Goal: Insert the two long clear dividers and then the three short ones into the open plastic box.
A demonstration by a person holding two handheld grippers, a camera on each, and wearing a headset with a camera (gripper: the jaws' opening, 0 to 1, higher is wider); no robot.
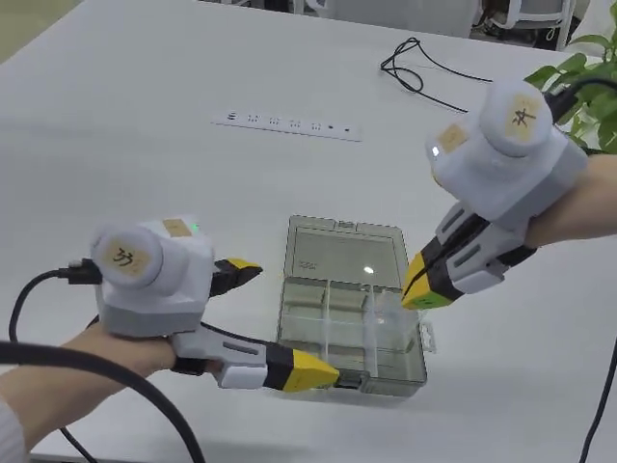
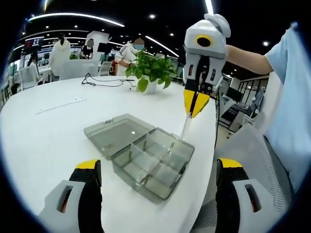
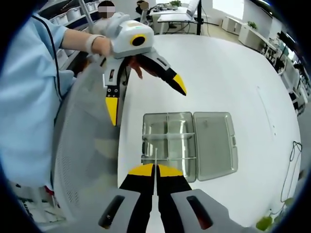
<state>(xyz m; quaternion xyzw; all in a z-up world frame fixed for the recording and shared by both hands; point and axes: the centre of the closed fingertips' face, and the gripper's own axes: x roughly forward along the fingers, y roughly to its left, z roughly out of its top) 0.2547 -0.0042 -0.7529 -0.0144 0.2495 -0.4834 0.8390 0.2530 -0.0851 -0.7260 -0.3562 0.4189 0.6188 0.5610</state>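
The grey clear plastic box (image 1: 307, 340) lies open on the white table, its lid (image 1: 347, 253) flat behind it. Clear dividers (image 1: 328, 318) split its base into compartments. My right gripper (image 1: 420, 293) hovers over the box's right end, shut on a clear divider (image 1: 393, 316) whose lower edge reaches into the box. In the left gripper view that divider (image 2: 186, 127) hangs from the right gripper (image 2: 196, 110) down to the box (image 2: 146, 155). My left gripper (image 1: 280, 318) is open by the box's left front corner. The right gripper view looks down on the box (image 3: 187, 145) and the left gripper (image 3: 146, 99).
A white power strip (image 1: 287, 125) lies further back on the table, with a black cable (image 1: 415, 72) beyond it. A potted plant (image 1: 590, 87) stands at the far right. The table's edge runs close to the box, beside a mesh chair (image 3: 87, 155).
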